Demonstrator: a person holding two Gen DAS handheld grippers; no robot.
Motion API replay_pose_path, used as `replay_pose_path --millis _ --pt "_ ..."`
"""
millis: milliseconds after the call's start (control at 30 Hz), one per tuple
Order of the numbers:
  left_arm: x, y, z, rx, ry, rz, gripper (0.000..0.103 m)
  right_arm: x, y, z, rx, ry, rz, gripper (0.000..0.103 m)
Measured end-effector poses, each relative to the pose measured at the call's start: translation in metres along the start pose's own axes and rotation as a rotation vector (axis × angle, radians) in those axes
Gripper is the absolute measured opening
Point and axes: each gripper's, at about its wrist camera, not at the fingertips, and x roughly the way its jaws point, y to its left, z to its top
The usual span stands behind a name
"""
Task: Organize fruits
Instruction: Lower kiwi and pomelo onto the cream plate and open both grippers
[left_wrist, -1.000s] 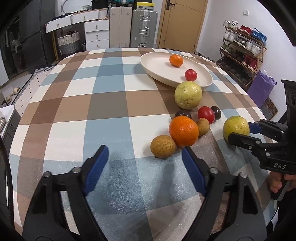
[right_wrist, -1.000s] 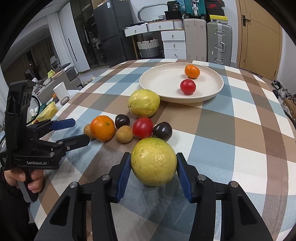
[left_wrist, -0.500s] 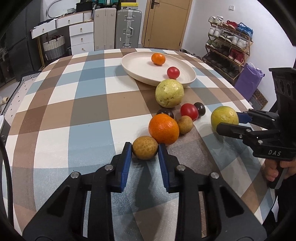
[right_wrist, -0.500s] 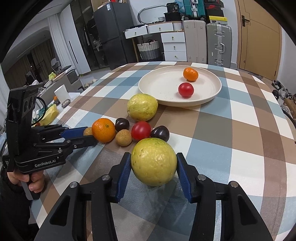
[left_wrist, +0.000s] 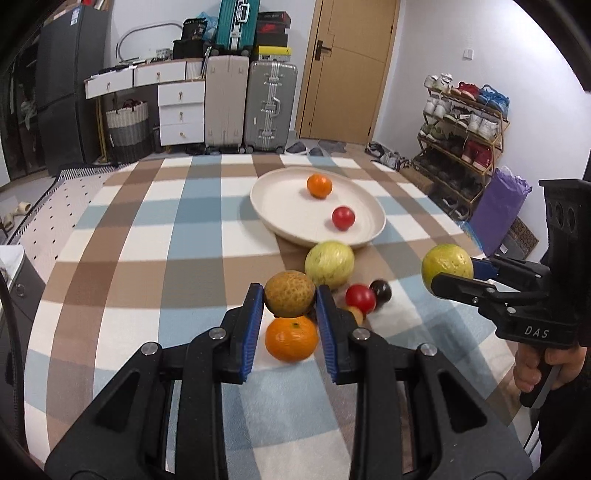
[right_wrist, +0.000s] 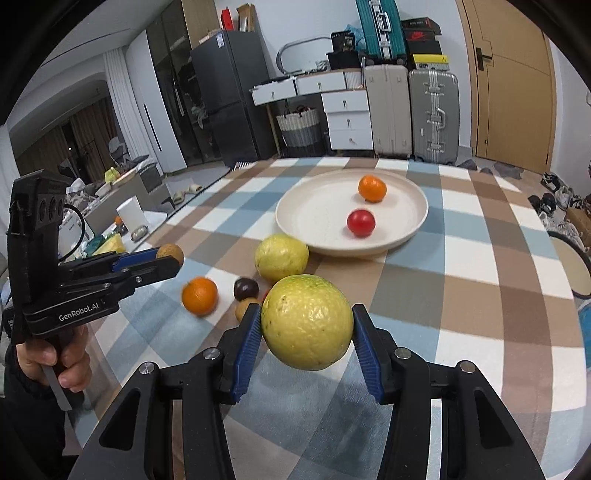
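Fruits split 3 ways: brown fruit (left_wrist: 289, 294) clamped in my left gripper (left_wrist: 289, 301), lifted clear of cloth; yellow-green fruit (right_wrist: 307, 322) pinched in my right gripper (right_wrist: 307, 325), also off table. Small orange (left_wrist: 319, 185) + red tomato (left_wrist: 343, 218) on cream plate (left_wrist: 280, 206). Others loose on checked tablecloth (left_wrist: 129, 258) near plate. Bkgd: suitcases (left_wrist: 272, 105), white drawers (left_wrist: 181, 110), wooden door (left_wrist: 347, 66), shoe rack (left_wrist: 461, 144) along walls.
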Motion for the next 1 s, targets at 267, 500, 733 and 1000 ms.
replay_pose_path --millis 267,500,733,1000 --pt "0.012 -0.019 0.032 0.029 -0.048 -0.01 0.026 0.0 -0.015 0.024 0.005 -0.059 0.0 0.05" --pt "0.039 -0.024 0.055 0.034 -0.07 -0.001 0.026 0.017 -0.031 0.038 0.015 -0.062 -0.005 0.05" --pt "0.073 -0.018 0.07 0.005 -0.063 -0.026 0.026 0.033 -0.041 0.046 0.027 -0.069 -0.01 0.05" --pt "0.111 -0.019 0.08 0.021 -0.016 -0.032 0.026 0.061 -0.058 0.052 0.093 -0.033 -0.039 0.05"
